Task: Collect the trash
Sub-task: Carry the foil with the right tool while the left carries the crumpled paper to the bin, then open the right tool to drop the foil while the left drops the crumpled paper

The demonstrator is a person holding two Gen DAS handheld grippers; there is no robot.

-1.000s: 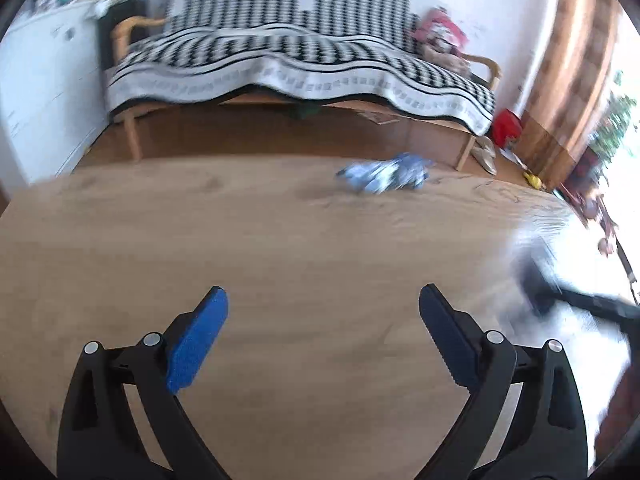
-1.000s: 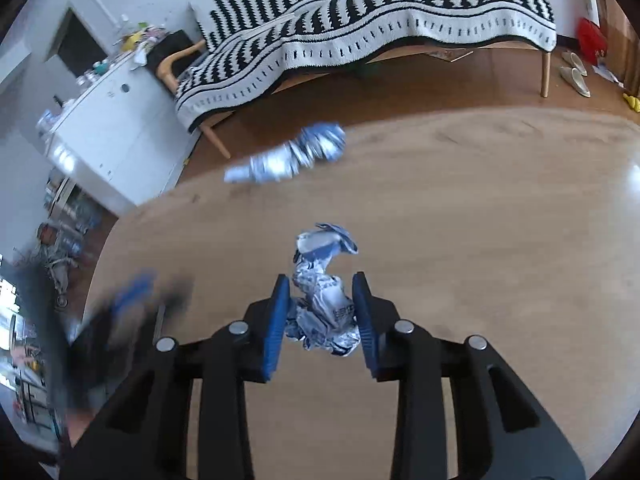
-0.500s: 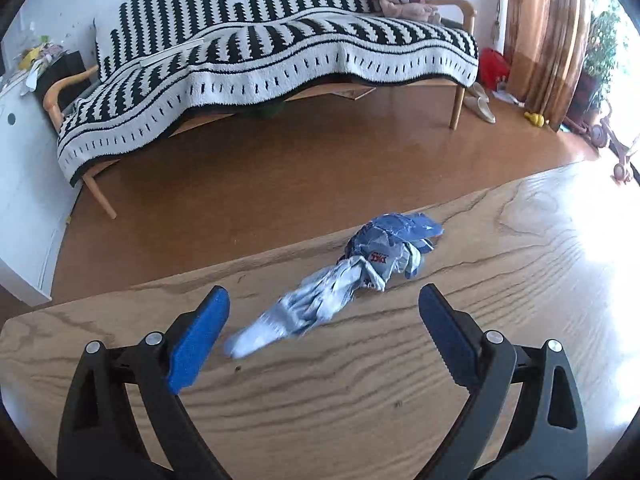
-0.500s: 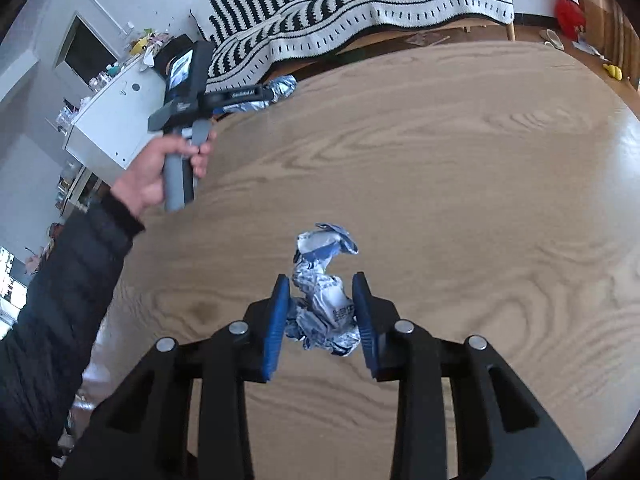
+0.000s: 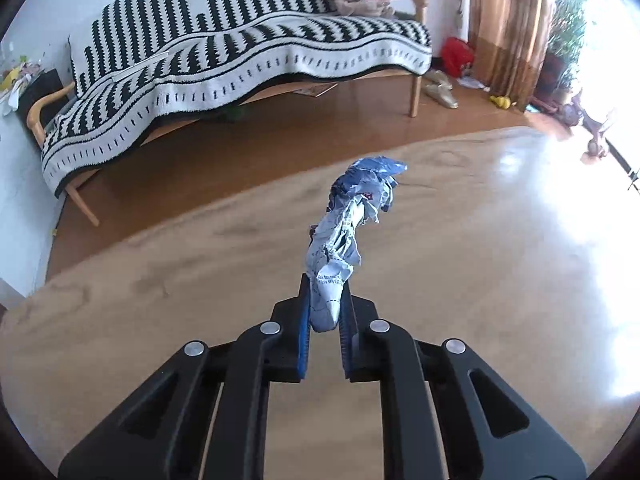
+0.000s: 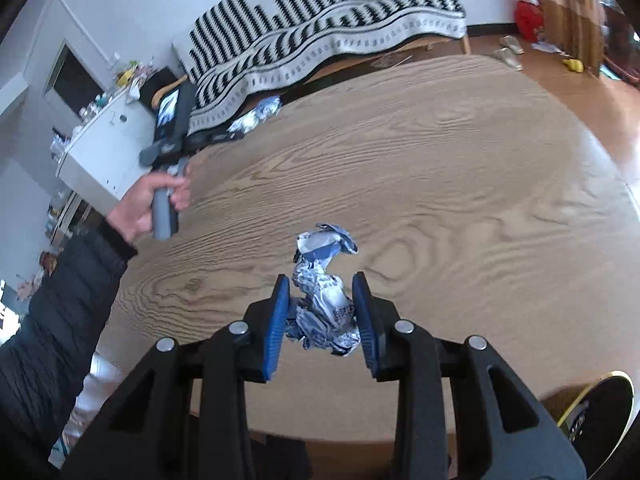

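My left gripper (image 5: 325,292) is shut on the near end of a long crumpled blue-and-white wrapper (image 5: 348,224) that sticks forward above the round wooden table (image 5: 160,292). In the right wrist view this wrapper (image 6: 256,116) shows at the table's far left edge, with the left gripper's handle (image 6: 166,208) held in a hand. My right gripper (image 6: 323,300) is shut on a second crumpled silver-and-blue wrapper (image 6: 324,300) above the table's near part (image 6: 460,208).
A sofa with a black-and-white striped blanket (image 5: 240,56) stands beyond the table. A white cabinet (image 6: 104,148) is at the left. A dark round bin rim (image 6: 600,412) shows at the lower right, off the table's near edge. Curtains and small clutter on the floor (image 5: 500,40) are at the right.
My left gripper swung to the far wrapper, closed on its near end and holds it. My right gripper has kept its wrapper and drawn back toward the table's near edge.
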